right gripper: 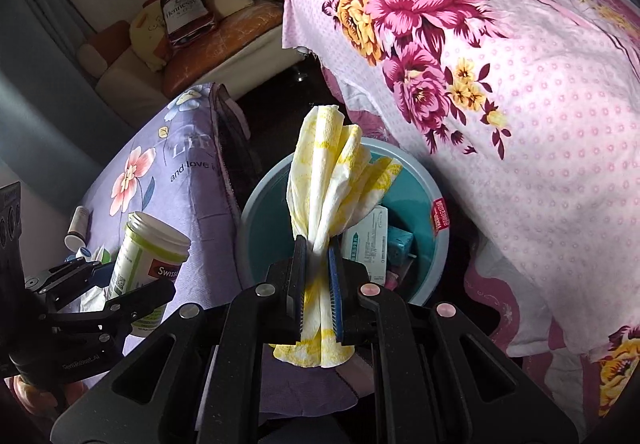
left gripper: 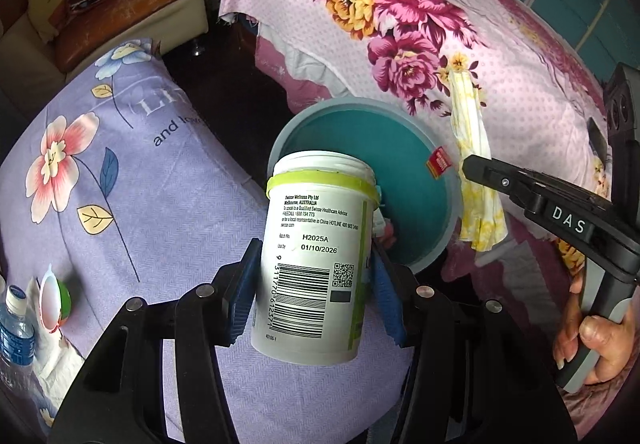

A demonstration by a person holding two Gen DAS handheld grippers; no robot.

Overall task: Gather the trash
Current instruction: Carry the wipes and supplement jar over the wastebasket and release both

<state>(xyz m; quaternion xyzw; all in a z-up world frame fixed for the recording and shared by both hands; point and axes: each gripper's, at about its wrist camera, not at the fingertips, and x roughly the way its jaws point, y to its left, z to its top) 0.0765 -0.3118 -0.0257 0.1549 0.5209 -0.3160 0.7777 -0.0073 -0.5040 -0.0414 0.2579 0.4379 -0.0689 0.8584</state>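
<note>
With both loads nearly over the bin [left gripper: 444, 244], the left gripper [left gripper: 316, 284] clenches an open white jar [left gripper: 316, 256] at the bin's near rim while the right gripper [right gripper: 318, 292] pinches a crumpled tissue [right gripper: 336, 179] above it; next, release both inside.

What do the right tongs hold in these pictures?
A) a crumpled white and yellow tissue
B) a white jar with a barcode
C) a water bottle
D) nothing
A: the right tongs are shut on the tissue, which fans out in front of the teal bin; the jar sits in the left tongs.
</note>
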